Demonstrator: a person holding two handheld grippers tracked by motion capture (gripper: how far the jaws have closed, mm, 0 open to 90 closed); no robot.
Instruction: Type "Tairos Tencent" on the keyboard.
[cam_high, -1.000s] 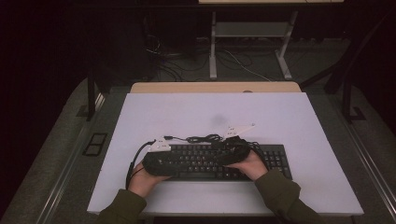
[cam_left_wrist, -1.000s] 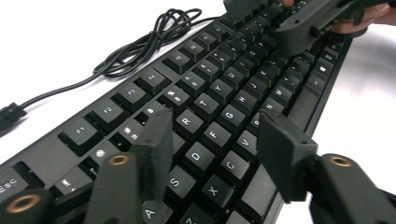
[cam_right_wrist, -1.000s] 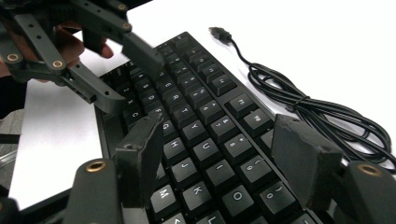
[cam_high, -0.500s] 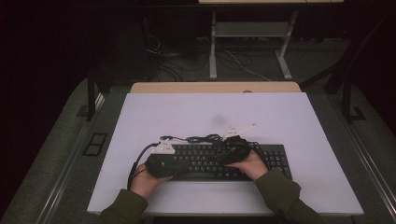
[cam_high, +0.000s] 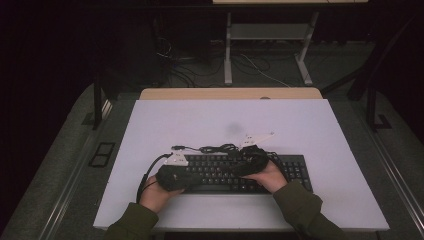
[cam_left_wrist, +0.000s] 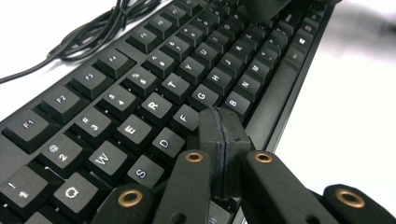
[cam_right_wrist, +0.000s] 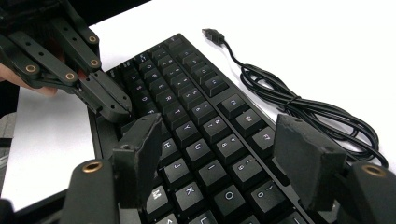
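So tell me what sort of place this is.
Probably a lab or recording workspace rather than an office: a bare white table holds only a black keyboard with its cable unplugged, a second desk frame stands behind among loose floor cables, and the surroundings are dark.

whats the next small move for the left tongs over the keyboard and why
Probably press the left tongs straight down onto a key. Their jaws are shut together, tip poised above the keyboard near F and G, while the right tongs hang open over the other half.
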